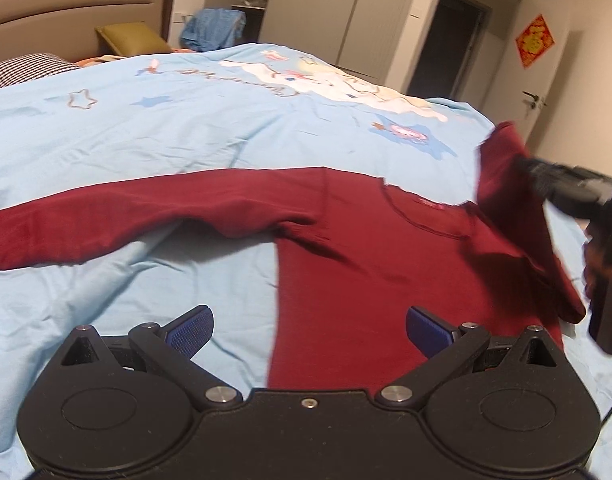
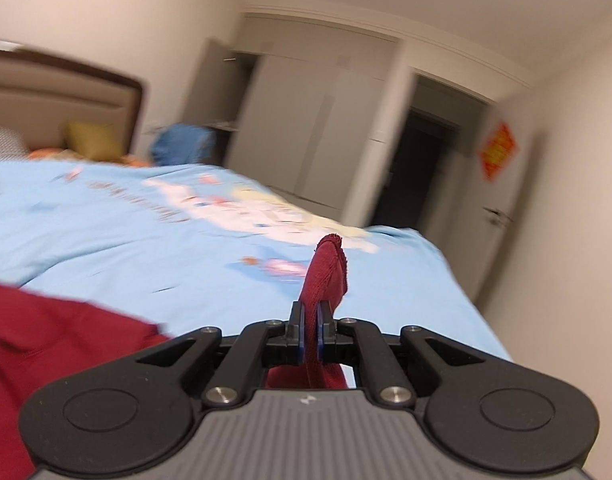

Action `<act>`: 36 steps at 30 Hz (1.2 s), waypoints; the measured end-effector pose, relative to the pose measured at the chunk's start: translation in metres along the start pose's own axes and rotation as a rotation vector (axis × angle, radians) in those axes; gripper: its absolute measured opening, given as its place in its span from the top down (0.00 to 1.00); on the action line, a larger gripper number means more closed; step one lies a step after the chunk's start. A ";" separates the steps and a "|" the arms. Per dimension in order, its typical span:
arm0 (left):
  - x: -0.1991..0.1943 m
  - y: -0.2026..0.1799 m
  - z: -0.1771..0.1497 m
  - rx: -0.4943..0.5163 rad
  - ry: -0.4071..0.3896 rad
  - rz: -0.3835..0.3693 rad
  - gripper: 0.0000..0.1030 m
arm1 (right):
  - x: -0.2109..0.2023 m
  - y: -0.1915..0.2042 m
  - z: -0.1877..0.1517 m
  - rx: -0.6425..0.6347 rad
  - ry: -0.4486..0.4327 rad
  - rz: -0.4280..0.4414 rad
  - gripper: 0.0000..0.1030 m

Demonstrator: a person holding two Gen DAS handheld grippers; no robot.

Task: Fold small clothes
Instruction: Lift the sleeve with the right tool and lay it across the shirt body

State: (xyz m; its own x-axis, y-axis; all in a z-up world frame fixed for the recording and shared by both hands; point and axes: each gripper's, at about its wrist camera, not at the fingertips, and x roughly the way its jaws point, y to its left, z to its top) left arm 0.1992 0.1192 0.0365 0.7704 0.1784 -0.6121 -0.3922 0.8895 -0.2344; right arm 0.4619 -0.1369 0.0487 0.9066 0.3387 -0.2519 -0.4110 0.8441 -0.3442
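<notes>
A sleeve of the dark red top (image 1: 366,248) is pinched by the right tongs (image 2: 311,330), seemingly lifted off the bed (image 1: 146,128); the left tongs (image 1: 308,330) are spread above it.

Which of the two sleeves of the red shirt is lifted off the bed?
The sleeve clamped in the right gripper is raised. The other sleeve lies flat, stretched out on the blue bed cover.

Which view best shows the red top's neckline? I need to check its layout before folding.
The left wrist view: the neckline of the red top lies flat and visible there. The right wrist view shows only a pinched cuff and blurred red cloth.
</notes>
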 end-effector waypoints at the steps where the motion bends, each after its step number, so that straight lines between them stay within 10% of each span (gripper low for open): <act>1: -0.001 0.004 0.000 -0.006 -0.002 0.005 0.01 | 0.001 0.014 -0.001 -0.028 0.002 0.024 0.94; 20: -0.002 0.030 -0.001 -0.056 -0.012 0.050 0.01 | -0.028 0.157 -0.062 -0.369 0.109 0.258 0.91; 23: 0.001 0.026 0.001 -0.049 -0.022 0.038 0.01 | -0.038 0.152 -0.065 -0.338 0.120 0.294 0.77; 25: 0.007 0.021 0.003 -0.041 -0.025 0.022 0.01 | -0.047 0.146 -0.066 -0.308 0.117 0.310 0.49; 36: 0.089 -0.012 0.050 -0.007 -0.041 -0.160 0.02 | -0.103 0.048 -0.094 -0.017 0.202 0.193 0.18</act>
State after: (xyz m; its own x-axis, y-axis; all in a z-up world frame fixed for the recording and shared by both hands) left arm 0.2978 0.1453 0.0221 0.8429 0.0518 -0.5356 -0.2662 0.9052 -0.3313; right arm 0.3399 -0.1706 -0.0265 0.7741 0.4015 -0.4894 -0.5776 0.7644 -0.2865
